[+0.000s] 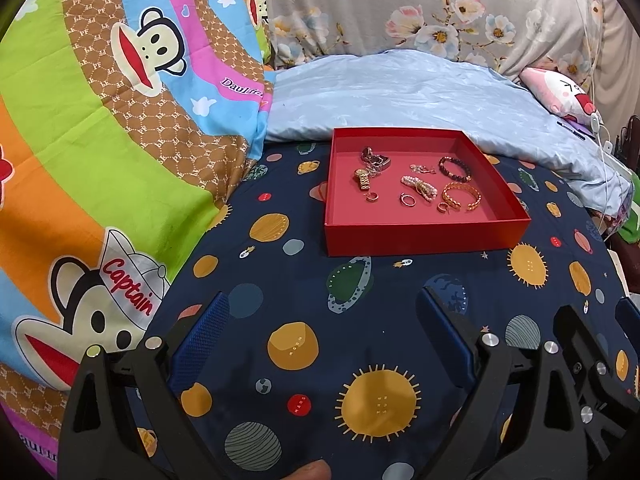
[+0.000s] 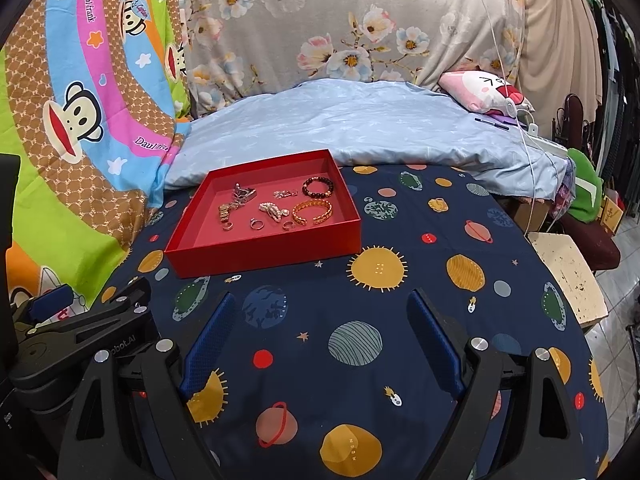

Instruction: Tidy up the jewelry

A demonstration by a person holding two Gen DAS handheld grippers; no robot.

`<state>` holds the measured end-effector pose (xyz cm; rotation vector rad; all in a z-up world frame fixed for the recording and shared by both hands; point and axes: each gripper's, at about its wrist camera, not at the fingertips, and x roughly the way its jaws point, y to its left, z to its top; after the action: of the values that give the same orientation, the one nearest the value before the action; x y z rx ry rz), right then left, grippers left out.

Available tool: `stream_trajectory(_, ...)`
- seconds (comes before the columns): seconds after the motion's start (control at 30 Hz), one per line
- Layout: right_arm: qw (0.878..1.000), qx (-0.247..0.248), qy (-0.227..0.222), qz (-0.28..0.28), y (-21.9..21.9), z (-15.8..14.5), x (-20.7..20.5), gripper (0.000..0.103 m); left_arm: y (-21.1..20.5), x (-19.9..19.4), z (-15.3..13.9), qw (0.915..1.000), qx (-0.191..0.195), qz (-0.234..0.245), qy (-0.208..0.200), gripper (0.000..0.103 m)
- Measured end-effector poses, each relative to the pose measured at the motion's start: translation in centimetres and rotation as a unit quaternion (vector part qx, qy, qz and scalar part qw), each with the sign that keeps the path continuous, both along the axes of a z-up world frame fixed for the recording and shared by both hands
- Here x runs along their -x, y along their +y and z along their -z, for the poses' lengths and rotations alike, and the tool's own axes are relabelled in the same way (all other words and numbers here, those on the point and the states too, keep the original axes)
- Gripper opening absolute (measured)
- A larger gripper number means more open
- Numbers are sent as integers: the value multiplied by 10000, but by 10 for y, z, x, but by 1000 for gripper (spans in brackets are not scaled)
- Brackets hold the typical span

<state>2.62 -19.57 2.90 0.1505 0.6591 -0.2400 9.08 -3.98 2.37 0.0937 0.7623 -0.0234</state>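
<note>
Red tray (image 1: 420,236) sits on the bed sheet (image 1: 280,280) w/ planet print, at approx 12 o'clock from the left claw (image 1: 322,312) and approx 11 o'clock from the right claw (image 2: 322,308). All jewelry lies inside the tray, nothing on the sheet beside it. In the left wrist view: gold watch (image 1: 363,181) at the tray's 9 o'clock, silver watch (image 1: 374,157) just behind it at approx 11, touching or nearly so, can't tell. Pearl bracelet (image 1: 418,186) near the centre, small silver piece (image 1: 422,169) just behind it at 12. Dark bead bracelet (image 1: 454,169) at approx 2 o'clock, gold bangle (image 1: 462,196) just in front of it at approx 4. Three small rings along the near side: one (image 1: 372,197) below the gold watch, one (image 1: 407,199) below the pearls, one (image 1: 443,207) touching or just beside the bangle. Both claws hover over the sheet well short of the tray, each released, blue pads (image 2: 210,340) spread wide w/ nothing between them. Left claw's black frame shows at 9 o'clock in the right wrist view, so the two sit side by side. Light blue pillow (image 1: 400,92) lies behind the tray at 12, cartoon blanket (image 1: 100,120) at 9–10 o'clock.
</note>
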Motion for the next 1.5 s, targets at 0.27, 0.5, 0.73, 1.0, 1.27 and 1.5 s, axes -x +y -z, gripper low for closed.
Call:
stream_trajectory(0.27, 10000, -4, 2, -8, 3, -1, 1, 86, 6, 5, -4, 10000, 26, -41, -8, 92)
stream_trajectory(0.5, 10000, 7, -4, -12, 4, -2, 3, 86, 7, 5, -6, 10000, 31, -44, -13, 92)
stream_trajectory(0.73, 10000, 1, -8, -12, 5, -2, 3, 86, 7, 5, -5, 10000, 33, -43, -10, 92)
stream_trajectory(1.0, 10000, -7, -19, -15, 9, -2, 5, 86, 7, 5, -9, 10000, 44, -43, -33, 92)
stream_trajectory(1.27, 10000, -10, -21, -17, 6, -2, 4, 86, 7, 5, -9, 10000, 45, -42, -32, 92)
stream_trajectory(1.5, 10000, -6, -13, -10, 5, -2, 4, 86, 7, 5, -9, 10000, 38, -53, -35, 92)
